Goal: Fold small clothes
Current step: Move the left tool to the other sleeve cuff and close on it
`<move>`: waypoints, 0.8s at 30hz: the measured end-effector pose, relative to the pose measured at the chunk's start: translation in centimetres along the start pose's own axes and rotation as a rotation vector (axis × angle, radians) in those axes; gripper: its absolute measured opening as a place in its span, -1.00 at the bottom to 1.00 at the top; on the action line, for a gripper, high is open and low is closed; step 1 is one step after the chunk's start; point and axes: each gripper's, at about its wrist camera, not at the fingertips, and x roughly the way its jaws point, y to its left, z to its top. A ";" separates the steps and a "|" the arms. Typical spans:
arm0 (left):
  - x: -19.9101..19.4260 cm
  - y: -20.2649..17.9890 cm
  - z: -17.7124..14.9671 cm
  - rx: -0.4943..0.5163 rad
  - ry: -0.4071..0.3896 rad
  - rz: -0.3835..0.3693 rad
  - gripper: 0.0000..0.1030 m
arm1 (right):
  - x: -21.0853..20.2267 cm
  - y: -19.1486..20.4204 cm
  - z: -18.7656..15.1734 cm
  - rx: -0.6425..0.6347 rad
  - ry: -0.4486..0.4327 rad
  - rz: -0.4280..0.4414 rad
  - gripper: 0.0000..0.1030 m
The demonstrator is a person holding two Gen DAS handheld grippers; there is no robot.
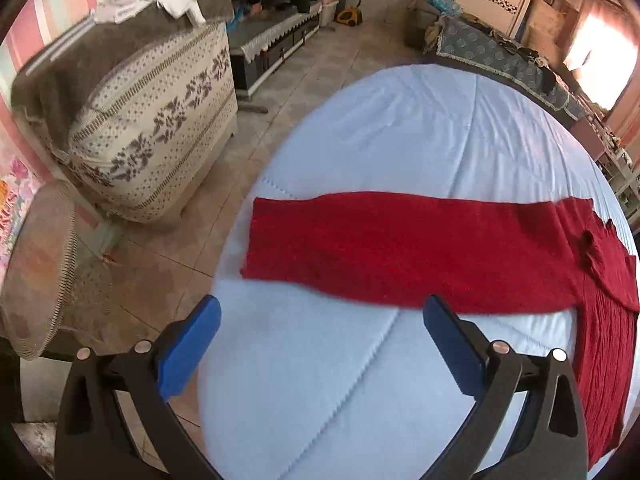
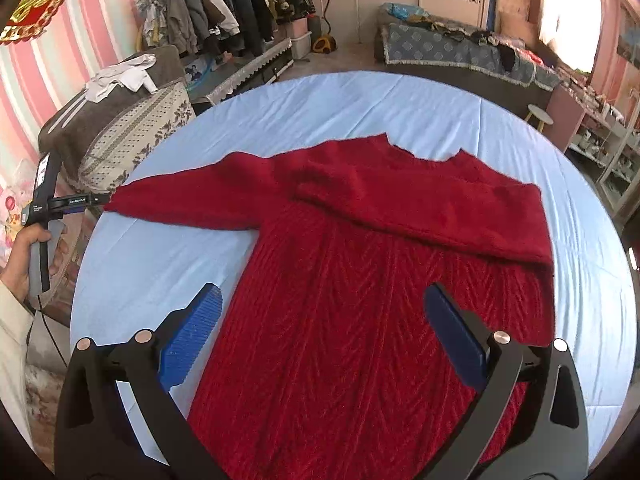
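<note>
A red knitted sweater (image 2: 360, 280) lies flat on a light blue sheet (image 2: 320, 112). Its right sleeve is folded across the chest; its left sleeve (image 1: 400, 248) stretches out sideways toward the sheet's left edge. My left gripper (image 1: 320, 320) is open and empty, hovering just short of that sleeve's near edge. In the right wrist view the left gripper (image 2: 90, 200) shows at the sleeve's cuff end. My right gripper (image 2: 322, 312) is open and empty above the sweater's body.
A patterned cushioned chest (image 1: 152, 136) with white cloths stands left of the bed on a tiled floor (image 1: 168, 280). A clothes rack (image 2: 232, 8) and a sofa (image 2: 460, 52) stand at the back. Shelves (image 2: 600, 136) stand at right.
</note>
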 end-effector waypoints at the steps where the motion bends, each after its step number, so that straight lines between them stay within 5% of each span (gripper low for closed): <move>1: 0.5 0.1 0.2 0.000 0.005 0.008 0.97 | 0.4 -0.3 0.1 0.004 0.004 0.002 0.94; 15: 4.5 0.2 1.7 -0.008 0.039 0.043 0.94 | 2.5 -1.6 1.2 0.006 0.008 0.021 0.94; 18: 5.2 0.4 1.9 -0.014 0.050 0.042 0.59 | 2.6 -1.7 1.3 0.003 0.004 0.023 0.94; 24: 5.8 0.8 2.1 -0.004 0.054 0.047 0.51 | 3.1 -2.1 1.5 0.016 0.008 0.029 0.94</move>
